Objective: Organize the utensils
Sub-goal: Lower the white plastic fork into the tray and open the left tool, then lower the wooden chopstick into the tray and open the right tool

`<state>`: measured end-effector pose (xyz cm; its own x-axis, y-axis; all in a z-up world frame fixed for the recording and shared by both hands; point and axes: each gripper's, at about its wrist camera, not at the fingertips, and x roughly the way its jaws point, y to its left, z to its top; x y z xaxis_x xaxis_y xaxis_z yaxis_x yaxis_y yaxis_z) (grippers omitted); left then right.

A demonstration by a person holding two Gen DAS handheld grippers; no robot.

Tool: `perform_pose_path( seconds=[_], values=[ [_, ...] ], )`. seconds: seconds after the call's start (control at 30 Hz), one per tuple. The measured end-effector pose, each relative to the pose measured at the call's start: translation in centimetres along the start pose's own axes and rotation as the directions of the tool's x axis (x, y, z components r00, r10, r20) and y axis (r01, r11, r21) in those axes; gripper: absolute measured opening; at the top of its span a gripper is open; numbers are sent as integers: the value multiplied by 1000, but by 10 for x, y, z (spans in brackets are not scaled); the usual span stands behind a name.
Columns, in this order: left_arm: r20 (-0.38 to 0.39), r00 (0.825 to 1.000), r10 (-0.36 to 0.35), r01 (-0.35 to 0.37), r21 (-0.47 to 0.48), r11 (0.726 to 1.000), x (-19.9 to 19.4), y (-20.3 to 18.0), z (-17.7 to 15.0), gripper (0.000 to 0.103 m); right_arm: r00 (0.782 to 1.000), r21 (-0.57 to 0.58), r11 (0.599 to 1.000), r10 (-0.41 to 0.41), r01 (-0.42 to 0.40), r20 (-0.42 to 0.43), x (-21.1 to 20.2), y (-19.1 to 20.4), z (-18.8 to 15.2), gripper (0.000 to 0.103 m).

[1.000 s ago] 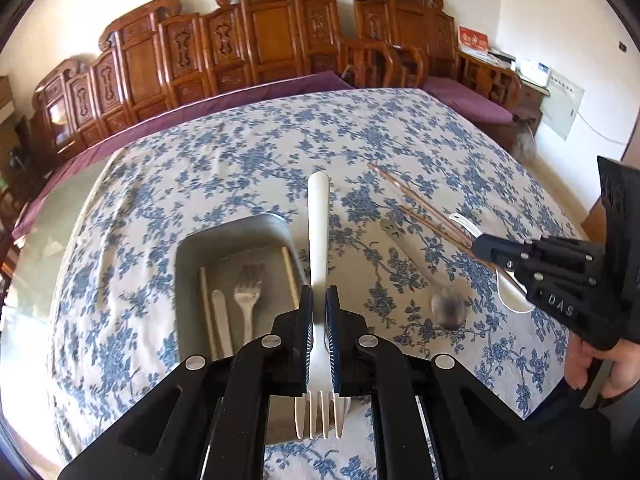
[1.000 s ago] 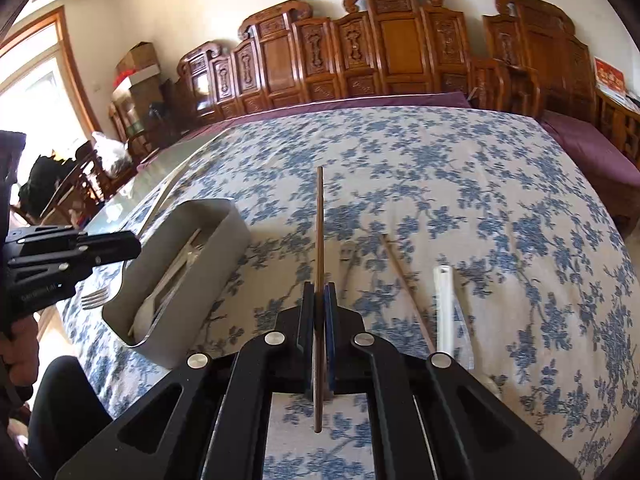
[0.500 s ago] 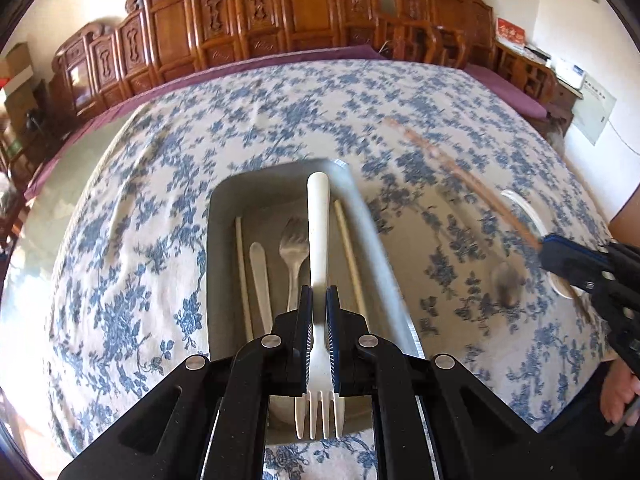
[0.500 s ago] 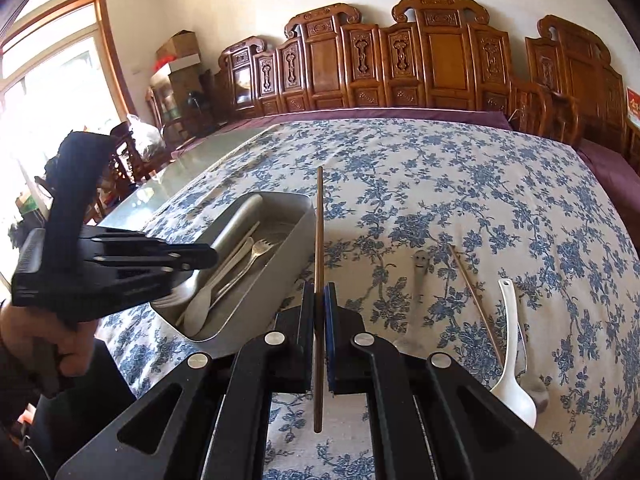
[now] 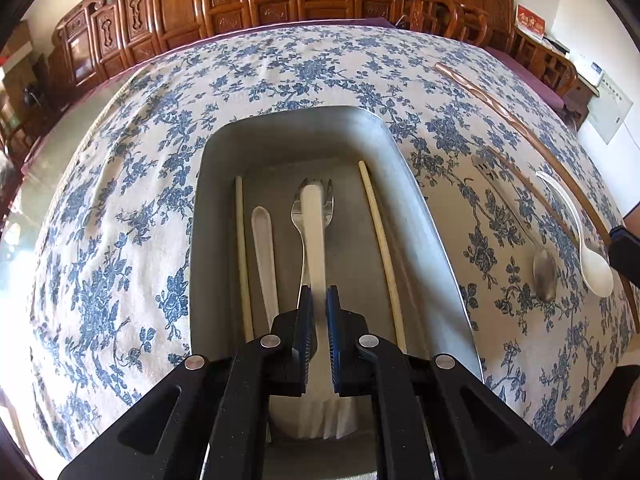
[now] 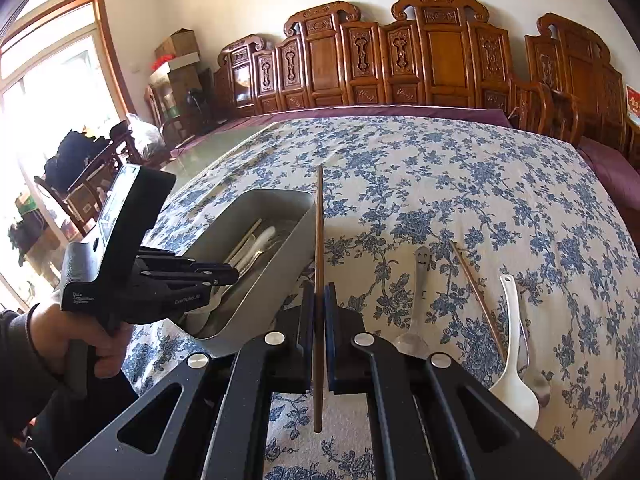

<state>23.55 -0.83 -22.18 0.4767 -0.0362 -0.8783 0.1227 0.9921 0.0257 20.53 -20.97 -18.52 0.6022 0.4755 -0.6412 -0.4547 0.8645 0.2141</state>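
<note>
Holding position over the grey tray, I record the left gripper with its jaws closed to a narrow slot on a white plastic fork, gripped near the neck, tines toward the camera and handle pointing away. The relation that governs the next move: the fork's long axis runs parallel to the tray's long walls and sits directly above the metal fork already lying inside, between a white spoon and a pale chopstick on one side and a second pale chopstick on the other. In my judgement a release here drops it lengthwise into the tray with no turning needed (whether its tines already touch the floor I cannot tell). The right gripper is clamped nearly shut on a dark wooden chopstick, held mid-length and pointing straight ahead, just beside the tray's right wall. The left unit, seen from the right wrist view, hangs level over the tray's near end, hand below it. Remaining on the floral cloth: a metal spoon, a brown chopstick and a white soup spoon.
</note>
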Motion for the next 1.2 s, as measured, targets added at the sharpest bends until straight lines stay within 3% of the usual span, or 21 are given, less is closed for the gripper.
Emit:
perform_pose_path(
  seconds=[0.13,0.47,0.67,1.2],
  values=[
    [25,1000,-7,7,-1,1000,-16,3,-1,13,1000,4,1000,-8,8,12,-6,5,7,6],
    [134,991,-7,6,9,1000,-82,20,-4,15,1000,-38,999,9,-9,6,-8,52,22,6],
    [183,983,-7,8,-8,1000,-113,36,-6,15,999,-72,997,5,-8,-52,19,81,20,6],
    [211,978,-4,10,-28,1000,-136,67,-15,16,983,-45,999,-25,17,-181,92,90,18,6]
  ],
)
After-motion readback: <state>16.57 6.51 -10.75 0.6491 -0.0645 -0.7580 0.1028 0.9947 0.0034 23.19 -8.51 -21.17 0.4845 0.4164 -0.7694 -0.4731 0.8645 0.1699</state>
